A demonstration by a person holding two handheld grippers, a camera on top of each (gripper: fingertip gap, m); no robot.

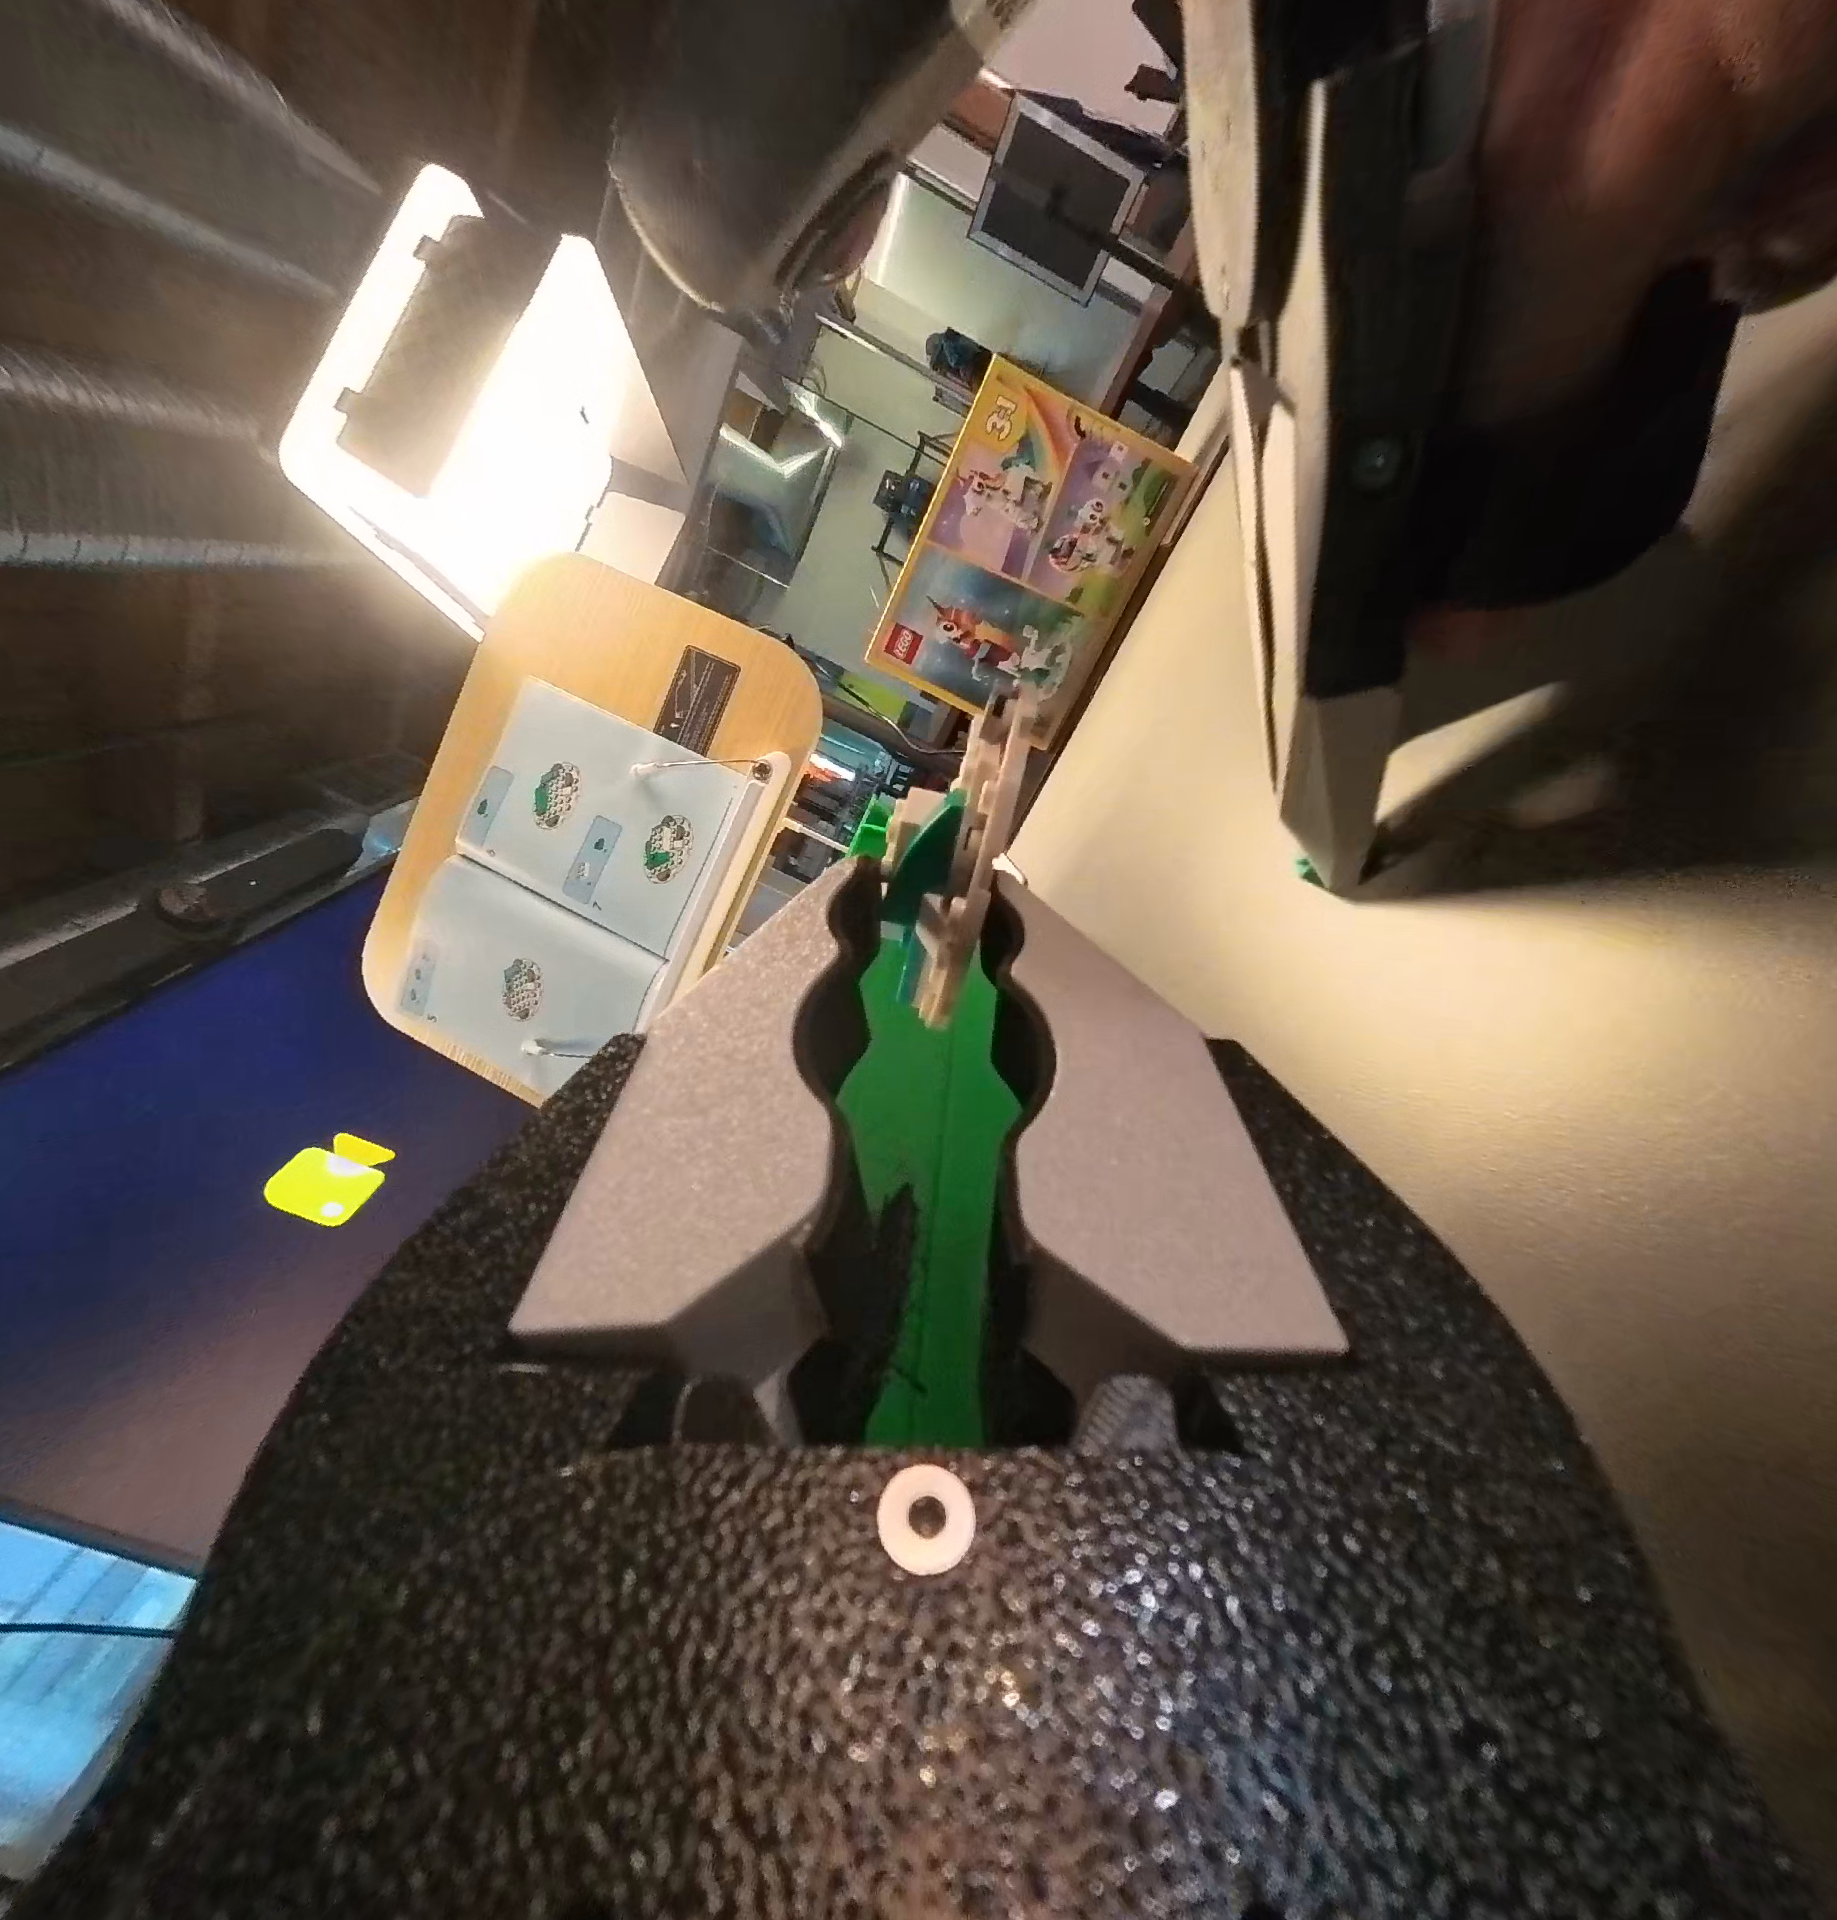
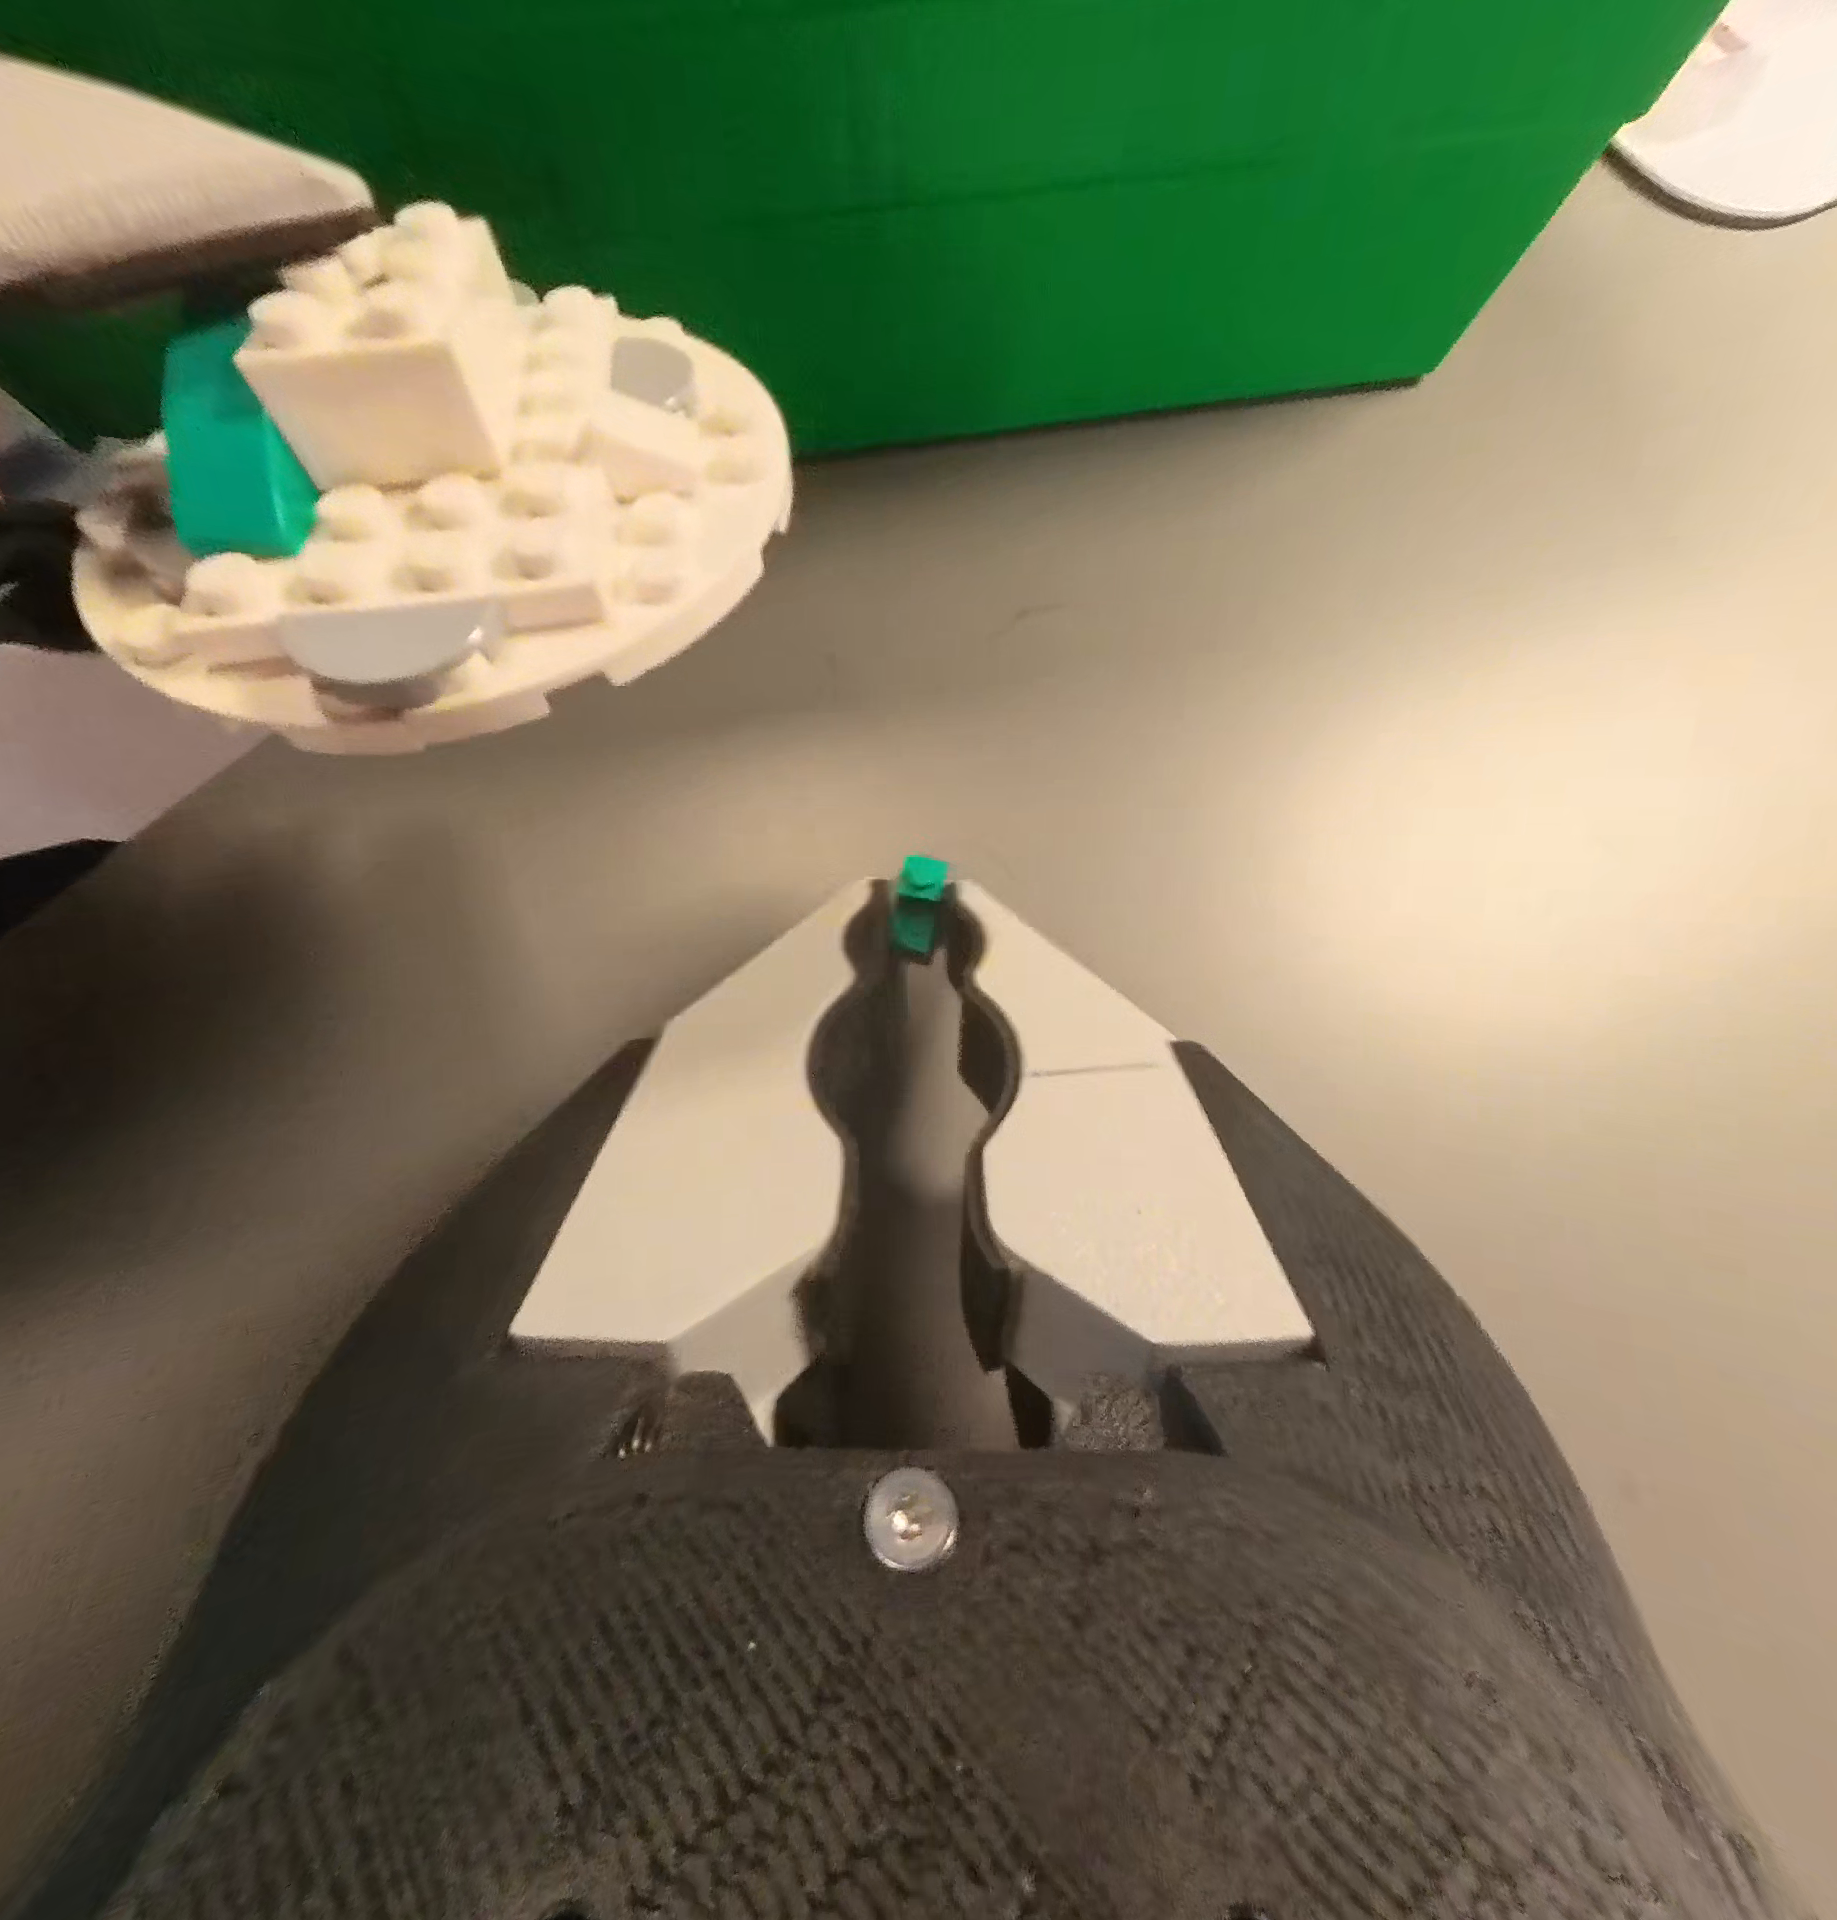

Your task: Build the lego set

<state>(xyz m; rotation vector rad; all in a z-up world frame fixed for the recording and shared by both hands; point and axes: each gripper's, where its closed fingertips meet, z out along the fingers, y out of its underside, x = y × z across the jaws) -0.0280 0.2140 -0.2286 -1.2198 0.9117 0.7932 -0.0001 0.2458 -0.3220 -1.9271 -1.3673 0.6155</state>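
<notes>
Black textured housing fills the lower half of both wrist views, hiding everything beneath it. In the right wrist view, the right gripper has its grey fingers nearly closed at the tips on a small teal brick; only the brick's top and one side show, the rest being sunk between the tips. It hangs above the beige table.

Up and to the left, the round white lego base is held tilted off the table, bearing white bricks, pale grey round pieces and a larger teal slope brick. Its near edge is blurred, and its far side disappears into the other gripper's fingers, which are cut off by the frame. A large green bin stands behind, its top out of frame.

In the left wrist view, the left gripper is closed on that same base, seen edge-on as a thin tan sliver. A lego box and an open instruction booklet on a wooden stand show beyond. The right gripper's body looms blurred at upper right.
</notes>
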